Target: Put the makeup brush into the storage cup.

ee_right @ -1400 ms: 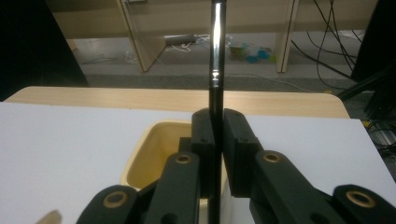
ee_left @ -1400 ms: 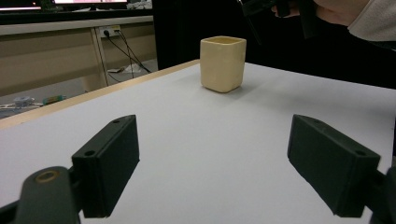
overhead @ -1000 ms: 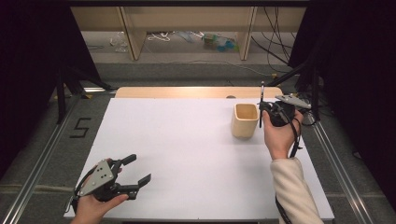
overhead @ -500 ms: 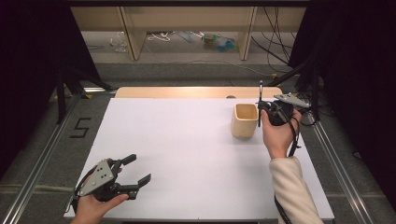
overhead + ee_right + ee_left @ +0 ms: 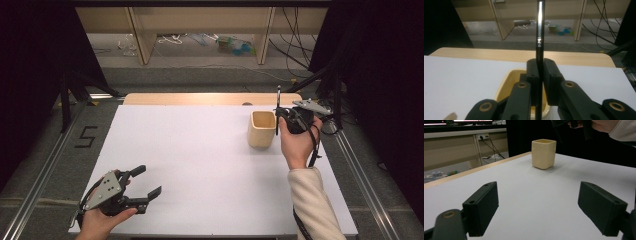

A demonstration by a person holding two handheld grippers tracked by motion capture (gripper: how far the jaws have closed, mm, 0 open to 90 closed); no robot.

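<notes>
the counter (image 5: 200, 165) is white, with a strip of light wood along its far edge. a cup (image 5: 262, 128) of pale cream colour stands upright near the far right corner, square in shape with rounded corners, and its mouth is open to the top. in the left gripper view the cup (image 5: 543, 153) stands far ahead, close to the wooden edge.

the right gripper (image 5: 278, 114) is held by the right hand (image 5: 296, 142) just beside the cup, on its right side and a little above the rim. its fingers (image 5: 551, 80) are pressed together on a thin black stick (image 5: 539, 50), which stands upright between them. the upper part of the stick is shiny like metal. in the high view the stick (image 5: 278, 107) rises above the gripper and its lower part goes down beside the right wall of the cup; i cannot tell if it touches the cup. in the right gripper view the open mouth of the cup (image 5: 506, 85) lies directly under the fingers.

the left gripper (image 5: 147, 184) is near the near left corner of the counter, held by the left hand (image 5: 100, 220). its fingers (image 5: 484, 205) are wide apart with nothing between them, and they point across the counter toward the cup. it is well apart from the cup and from the right gripper.
</notes>
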